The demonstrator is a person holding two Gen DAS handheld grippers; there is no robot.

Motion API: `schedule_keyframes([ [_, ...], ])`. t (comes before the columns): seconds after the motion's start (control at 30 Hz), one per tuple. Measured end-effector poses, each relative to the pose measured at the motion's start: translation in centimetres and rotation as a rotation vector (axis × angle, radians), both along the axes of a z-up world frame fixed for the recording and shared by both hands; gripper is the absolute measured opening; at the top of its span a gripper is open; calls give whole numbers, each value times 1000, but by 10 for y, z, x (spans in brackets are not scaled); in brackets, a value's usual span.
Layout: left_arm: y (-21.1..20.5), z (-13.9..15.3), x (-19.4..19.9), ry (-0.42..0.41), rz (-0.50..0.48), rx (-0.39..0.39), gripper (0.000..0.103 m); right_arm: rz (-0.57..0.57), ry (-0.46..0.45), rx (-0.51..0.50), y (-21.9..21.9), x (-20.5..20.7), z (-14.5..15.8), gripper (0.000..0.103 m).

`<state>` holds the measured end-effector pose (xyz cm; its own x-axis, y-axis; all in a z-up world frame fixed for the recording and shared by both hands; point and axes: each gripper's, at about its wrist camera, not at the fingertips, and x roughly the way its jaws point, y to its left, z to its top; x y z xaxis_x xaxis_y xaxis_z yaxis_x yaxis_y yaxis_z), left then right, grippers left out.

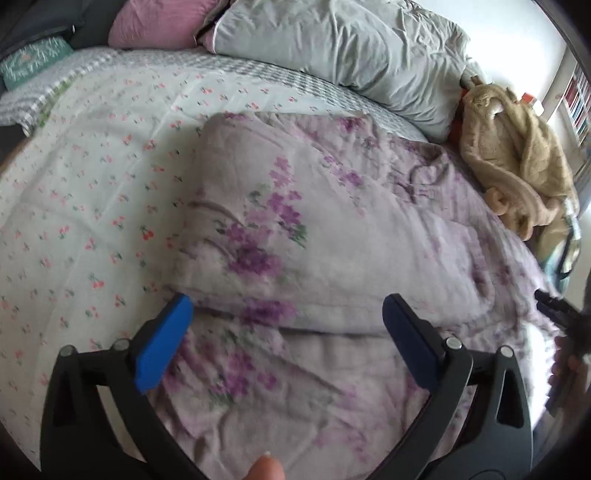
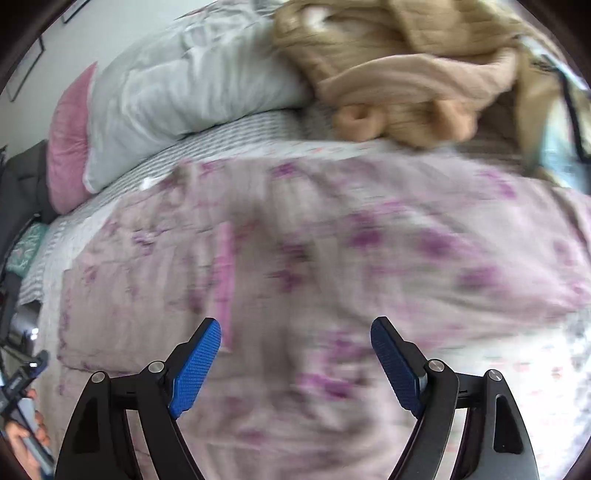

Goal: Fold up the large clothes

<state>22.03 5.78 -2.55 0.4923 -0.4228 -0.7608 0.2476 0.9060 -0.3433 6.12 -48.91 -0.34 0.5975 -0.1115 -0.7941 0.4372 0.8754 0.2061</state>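
Observation:
A large pale lilac cloth with purple flowers (image 1: 314,236) lies on the bed, folded over itself, with a fold edge running across just beyond my left fingers. My left gripper (image 1: 288,306) is open and empty, hovering above the cloth's near layer. The same cloth (image 2: 332,258) fills the blurred right wrist view. My right gripper (image 2: 295,328) is open and empty above it. The right gripper (image 1: 557,310) also shows at the right edge of the left wrist view, and the left gripper (image 2: 26,373) at the lower left edge of the right wrist view.
The bed has a white sheet with small cherries (image 1: 85,192). A grey pillow (image 1: 351,55) and a pink pillow (image 1: 155,26) lie at the head. A crumpled tan fleece garment (image 1: 517,162) lies at the far right of the bed, also in the right wrist view (image 2: 399,62).

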Motion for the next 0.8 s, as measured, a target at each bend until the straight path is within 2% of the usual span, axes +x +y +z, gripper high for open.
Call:
schedule_keyframes([
  [0.13, 1, 2, -7, 36, -24, -89, 102, -99, 28, 3, -49, -37, 3, 85],
  [0.33, -5, 7, -14, 21, -32, -66, 102, -293, 25, 83, -134, -96, -6, 85],
  [0.53, -3, 11, -15, -39, 8, -42, 102, -516, -4, 158, -209, -146, -28, 85],
  [0.67, -1, 10, -12, -64, 32, -37, 102, -630, -46, 244, -249, -169, -48, 85],
  [0.8, 0, 7, -10, -69, 50, -27, 102, -682, -177, 308, -269, -179, -50, 86],
])
